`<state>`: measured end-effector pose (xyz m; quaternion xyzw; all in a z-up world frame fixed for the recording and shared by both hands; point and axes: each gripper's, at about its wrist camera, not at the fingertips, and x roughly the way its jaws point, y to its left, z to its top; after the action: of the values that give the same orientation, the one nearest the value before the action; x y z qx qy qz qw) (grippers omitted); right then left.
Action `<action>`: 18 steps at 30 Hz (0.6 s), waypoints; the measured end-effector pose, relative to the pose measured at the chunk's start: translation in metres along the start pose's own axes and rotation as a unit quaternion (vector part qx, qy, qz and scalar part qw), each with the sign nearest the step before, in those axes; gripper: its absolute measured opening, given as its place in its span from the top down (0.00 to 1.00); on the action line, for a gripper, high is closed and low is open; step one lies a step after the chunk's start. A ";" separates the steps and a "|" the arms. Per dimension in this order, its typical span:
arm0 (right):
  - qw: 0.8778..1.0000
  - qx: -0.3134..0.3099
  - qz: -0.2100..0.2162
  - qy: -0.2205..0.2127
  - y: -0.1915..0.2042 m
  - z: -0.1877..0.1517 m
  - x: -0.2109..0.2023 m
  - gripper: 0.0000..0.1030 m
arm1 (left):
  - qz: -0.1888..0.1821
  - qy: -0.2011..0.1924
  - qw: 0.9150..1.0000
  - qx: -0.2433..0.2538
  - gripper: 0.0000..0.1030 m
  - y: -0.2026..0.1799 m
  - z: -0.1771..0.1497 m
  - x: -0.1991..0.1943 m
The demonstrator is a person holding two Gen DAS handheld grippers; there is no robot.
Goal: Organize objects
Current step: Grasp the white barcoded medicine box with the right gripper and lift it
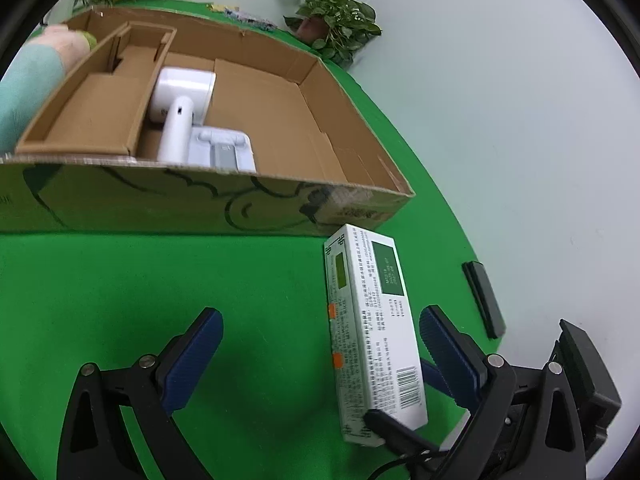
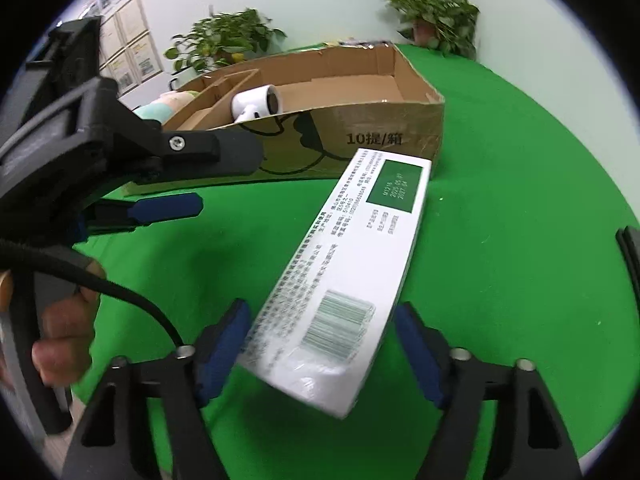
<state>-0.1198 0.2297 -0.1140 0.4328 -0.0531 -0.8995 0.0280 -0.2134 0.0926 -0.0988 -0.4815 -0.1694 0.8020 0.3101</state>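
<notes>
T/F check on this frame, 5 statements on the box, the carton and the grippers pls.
1. The white box lies between the right gripper's fingers. True.
2. The carton is empty. False: a white handheld appliance and a cardboard insert lie in it.
3. The white box is inside the carton. False: it is outside, on the green cloth in front of the carton.
4. The left gripper is open and holds nothing. True.
5. There are no plants in view. False: potted plants stand behind the carton.
</notes>
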 end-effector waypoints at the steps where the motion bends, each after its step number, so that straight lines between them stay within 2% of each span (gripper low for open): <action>1: 1.000 -0.006 0.001 0.002 -0.005 -0.004 -0.005 0.32 | -0.008 0.004 1.000 -0.004 0.04 0.000 -0.001 0.001; 7: 1.000 -0.023 0.000 0.005 -0.025 -0.013 -0.025 0.32 | -0.041 0.028 0.998 -0.027 0.04 0.002 -0.008 0.021; 8: 1.000 -0.026 -0.006 0.003 -0.025 -0.012 -0.026 0.30 | -0.044 0.033 0.998 -0.030 0.04 0.001 -0.009 0.026; 9: 1.000 -0.026 -0.012 0.002 -0.023 -0.011 -0.027 0.20 | -0.046 0.037 0.998 -0.030 0.04 -0.001 -0.009 0.029; 10: 0.999 -0.026 -0.019 -0.001 -0.022 -0.008 -0.026 0.19 | -0.047 0.041 0.998 -0.030 0.04 -0.002 -0.008 0.033; 16: 0.998 -0.041 -0.036 0.015 -0.001 0.001 -0.002 0.19 | -0.055 0.056 0.996 -0.032 0.05 -0.007 -0.006 0.045; 18: 0.998 -0.031 -0.045 0.028 -0.003 0.000 0.004 0.23 | -0.054 0.060 0.996 -0.035 0.07 -0.005 -0.007 0.046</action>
<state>-0.1223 0.2318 -0.1175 0.4589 -0.0047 -0.8885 0.0024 -0.2214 0.1266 -0.1299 -0.5290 -0.2044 0.7474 0.3460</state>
